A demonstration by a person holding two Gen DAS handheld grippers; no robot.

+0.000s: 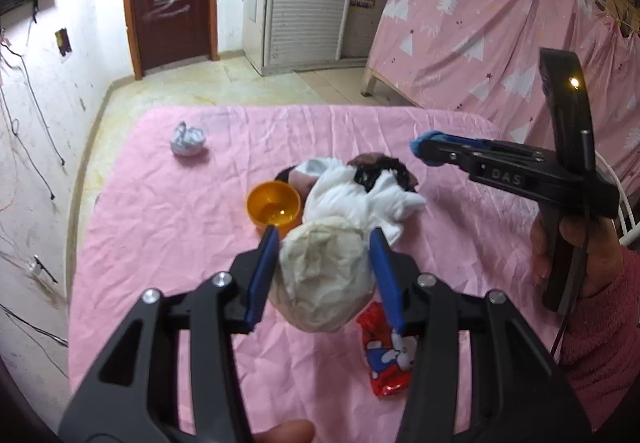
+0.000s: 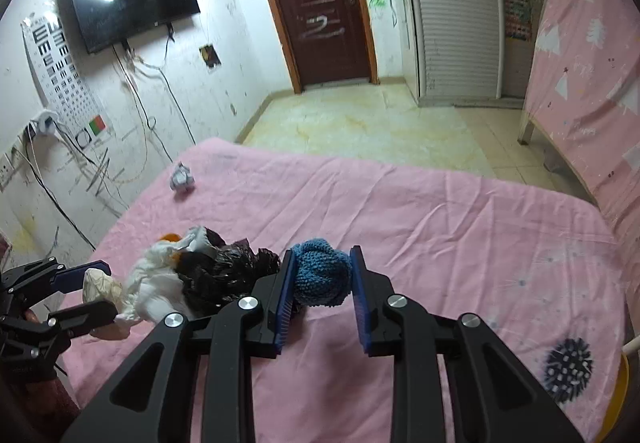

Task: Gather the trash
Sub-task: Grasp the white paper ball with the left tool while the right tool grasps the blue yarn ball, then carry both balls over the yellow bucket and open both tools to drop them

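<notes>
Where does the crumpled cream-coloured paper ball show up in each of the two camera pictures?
Left wrist view: the cream paper ball sits low in the centre, clamped between the left gripper.
Right wrist view: the same ball is at the far left edge, in that gripper's blue fingers.
Shared landmark: the small white paper wad near the pink sheet's far edge.

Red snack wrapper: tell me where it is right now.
In the left wrist view the red snack wrapper lies flat on the pink sheet, near the bottom, just below the cream paper wad held in the left gripper.
</notes>
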